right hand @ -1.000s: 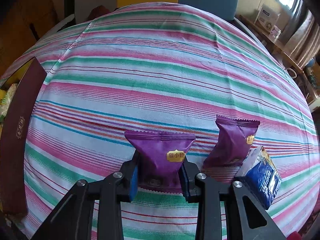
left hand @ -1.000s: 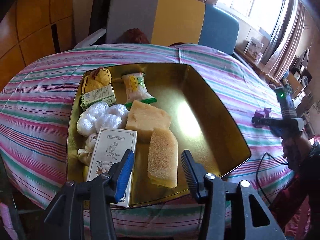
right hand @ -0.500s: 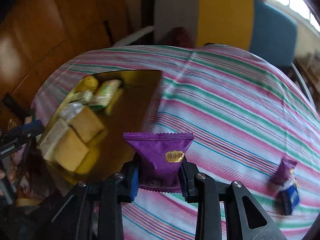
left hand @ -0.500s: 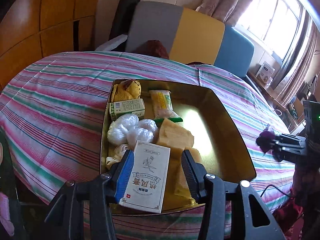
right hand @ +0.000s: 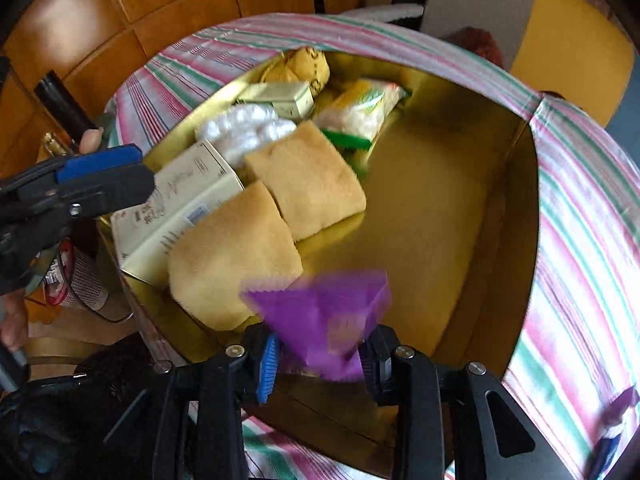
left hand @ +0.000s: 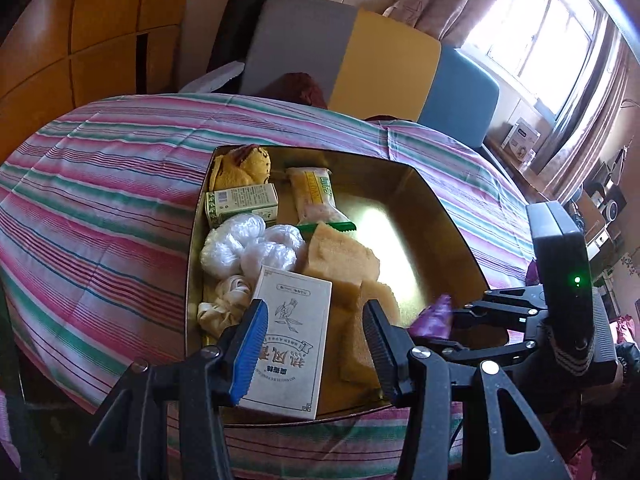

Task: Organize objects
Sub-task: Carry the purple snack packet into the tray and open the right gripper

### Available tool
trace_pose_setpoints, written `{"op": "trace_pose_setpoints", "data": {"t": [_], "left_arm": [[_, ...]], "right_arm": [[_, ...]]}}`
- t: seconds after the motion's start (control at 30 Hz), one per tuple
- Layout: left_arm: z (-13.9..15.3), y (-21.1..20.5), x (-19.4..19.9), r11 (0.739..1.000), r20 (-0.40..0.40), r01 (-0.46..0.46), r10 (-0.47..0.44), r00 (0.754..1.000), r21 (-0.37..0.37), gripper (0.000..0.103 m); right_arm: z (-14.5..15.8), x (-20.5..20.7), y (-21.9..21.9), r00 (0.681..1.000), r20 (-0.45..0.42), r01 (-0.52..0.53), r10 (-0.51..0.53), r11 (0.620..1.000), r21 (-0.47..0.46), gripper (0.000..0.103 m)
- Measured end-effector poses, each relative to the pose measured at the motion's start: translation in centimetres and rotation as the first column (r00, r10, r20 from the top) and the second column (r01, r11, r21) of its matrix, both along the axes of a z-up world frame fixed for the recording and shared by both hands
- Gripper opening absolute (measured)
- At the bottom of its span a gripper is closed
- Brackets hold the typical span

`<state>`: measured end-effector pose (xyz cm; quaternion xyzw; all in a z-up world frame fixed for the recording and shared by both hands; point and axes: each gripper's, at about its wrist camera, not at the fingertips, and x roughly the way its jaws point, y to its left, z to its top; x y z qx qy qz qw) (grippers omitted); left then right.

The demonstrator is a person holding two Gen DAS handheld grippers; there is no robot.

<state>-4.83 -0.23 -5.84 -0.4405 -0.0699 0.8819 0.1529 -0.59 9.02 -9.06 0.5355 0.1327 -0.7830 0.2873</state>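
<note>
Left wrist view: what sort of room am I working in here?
Most likely a lived-in home room: a table under a striped pink-and-green cloth, a grey, yellow and blue upholstered seat back behind it, and a curtained window with household clutter beside it.

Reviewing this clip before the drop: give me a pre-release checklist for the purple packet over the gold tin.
1. Purple packet between the right gripper jaws, which are opening: ok.
2. Packet above the gold tin, inside its rim: ok.
3. Bare tin floor below it: ok.
4. Clear of the nearest sponge: cannot tell, blurred.
5. Left gripper empty and open, out of the drop path: ok.
</note>
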Motion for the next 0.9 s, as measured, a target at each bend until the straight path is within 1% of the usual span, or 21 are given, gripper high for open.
{"op": "trace_pose_setpoints", "data": {"t": [0.07, 0.1, 0.33, 0.37, 0.43, 0.53, 0.67, 0.73, 0.9], "left_arm": [[-0.1, 0.2, 0.1, 1.0, 0.001, 0.007, -0.007, 1.0, -0.003, 0.05], [-0.1, 0.3, 0.1, 1.0, 0.002, 0.009, -0.009, 1.0, -0.003, 0.05], [0.0, 0.8, 0.4, 1.0, -0.003, 0.02, -0.02, 1.0, -0.01, 0.05], [0.2, 0.8, 0.4, 1.0, -0.006, 0.02, -0.02, 1.0, -0.013, 0.05], [0.5, 1.0, 0.5, 1.0, -0.015, 0.023, -0.023, 1.0, -0.021, 0.05], [0.9, 1.4, 0.6, 0.999, -0.029, 0.028, -0.029, 0.999, -0.036, 0.05], [1.4, 2.2, 0.7, 0.998, -0.042, 0.045, -0.048, 0.998, -0.054, 0.05], [1.5, 2.6, 0.8, 0.997, -0.046, 0.054, -0.057, 0.997, -0.063, 0.05], [1.7, 3.8, 1.2, 0.993, -0.048, 0.088, -0.092, 0.995, -0.083, 0.05]], "right_arm": [[-0.2, 0.1, 0.0, 1.0, 0.007, -0.003, 0.003, 1.0, -0.01, 0.043], [-0.2, 0.1, 0.0, 1.0, 0.007, -0.001, 0.001, 1.0, -0.012, 0.049], [0.6, 0.7, 0.5, 1.0, -0.013, 0.023, -0.024, 0.999, -0.049, 0.051], [0.8, 0.8, 0.6, 0.999, -0.019, 0.027, -0.029, 0.998, -0.057, 0.052], [1.5, 1.0, 0.9, 0.999, -0.03, 0.036, -0.039, 0.996, -0.077, 0.056], [2.6, 1.4, 2.1, 0.997, -0.053, 0.056, -0.062, 0.993, -0.107, 0.061], [4.1, 2.2, 3.8, 0.99, -0.087, 0.096, -0.108, 0.986, -0.138, 0.065], [4.8, 2.3, 4.8, 0.985, -0.102, 0.119, -0.136, 0.981, -0.152, 0.069], [6.2, 2.4, 7.9, 0.969, -0.123, 0.193, -0.215, 0.967, -0.164, 0.072]]}}
